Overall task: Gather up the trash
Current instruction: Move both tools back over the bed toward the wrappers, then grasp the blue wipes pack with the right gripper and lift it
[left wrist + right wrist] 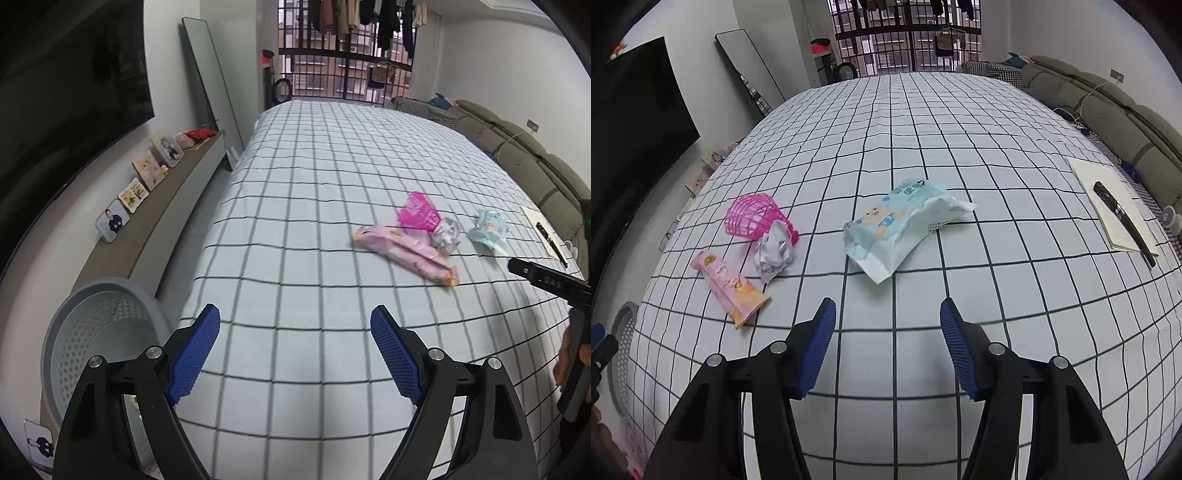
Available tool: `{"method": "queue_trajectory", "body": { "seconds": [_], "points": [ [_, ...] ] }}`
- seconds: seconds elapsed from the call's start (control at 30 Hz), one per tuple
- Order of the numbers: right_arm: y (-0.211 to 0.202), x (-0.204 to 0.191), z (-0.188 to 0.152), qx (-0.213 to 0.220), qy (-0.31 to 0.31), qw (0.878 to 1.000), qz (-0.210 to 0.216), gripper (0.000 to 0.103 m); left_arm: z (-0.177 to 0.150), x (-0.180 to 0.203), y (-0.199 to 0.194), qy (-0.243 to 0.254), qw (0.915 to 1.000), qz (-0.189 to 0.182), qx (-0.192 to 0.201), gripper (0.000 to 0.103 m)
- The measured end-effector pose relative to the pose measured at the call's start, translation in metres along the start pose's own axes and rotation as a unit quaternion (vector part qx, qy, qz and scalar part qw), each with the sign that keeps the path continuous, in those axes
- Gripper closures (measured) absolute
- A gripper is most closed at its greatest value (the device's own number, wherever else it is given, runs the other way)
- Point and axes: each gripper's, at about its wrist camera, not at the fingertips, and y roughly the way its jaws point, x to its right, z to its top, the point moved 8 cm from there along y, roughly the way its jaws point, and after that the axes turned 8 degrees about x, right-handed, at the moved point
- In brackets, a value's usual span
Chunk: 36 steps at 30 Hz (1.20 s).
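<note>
Fingers of both grippers, left (295, 352) and right (887, 345), stood apart and empty above the bed (923, 122); wrappers (905, 225) lay ahead, the bin (96, 343) at bedside for drops.

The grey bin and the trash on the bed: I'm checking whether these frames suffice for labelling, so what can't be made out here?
- Grey bin: left wrist view, its base is hidden behind the left gripper; right wrist view, the bed's edge cuts it to a sliver.
- Pink wrapper: left wrist view, print blurred.
- Crumpled silver wrapper: right wrist view, printing too creased to read.
- Blue packet: small print unreadable.
</note>
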Motion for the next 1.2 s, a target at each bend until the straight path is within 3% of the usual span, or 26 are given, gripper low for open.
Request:
{"method": "queue_trajectory", "body": {
  "seconds": [0.23,0.6,0.7,1.0,1.2],
  "points": [
    [0.026,0.007,0.013,-0.011,0.017,1.0,0.013,0.046,0.011,0.039,0.014,0.014,0.9998,-0.011,-0.001,0.021],
    [0.025,0.072,0.026,-0.004,0.018,0.999,-0.046,0.046,0.015,0.066,0.025,0.024,0.9996,-0.017,-0.005,0.021],
    [0.017,0.08,0.031,0.002,0.019,0.999,-0.046,0.046,0.019,0.072,0.028,0.024,0.9995,-0.018,-0.003,0.021],
    [0.015,0.039,0.058,0.021,-0.028,0.999,0.005,0.046,0.027,0.082,0.038,0.022,0.9998,-0.004,-0.003,0.021],
    [0.053,0.022,0.065,-0.012,-0.046,0.999,0.023,0.046,0.023,0.078,0.04,0.019,0.9998,0.006,-0.006,0.021]
  ]
}}
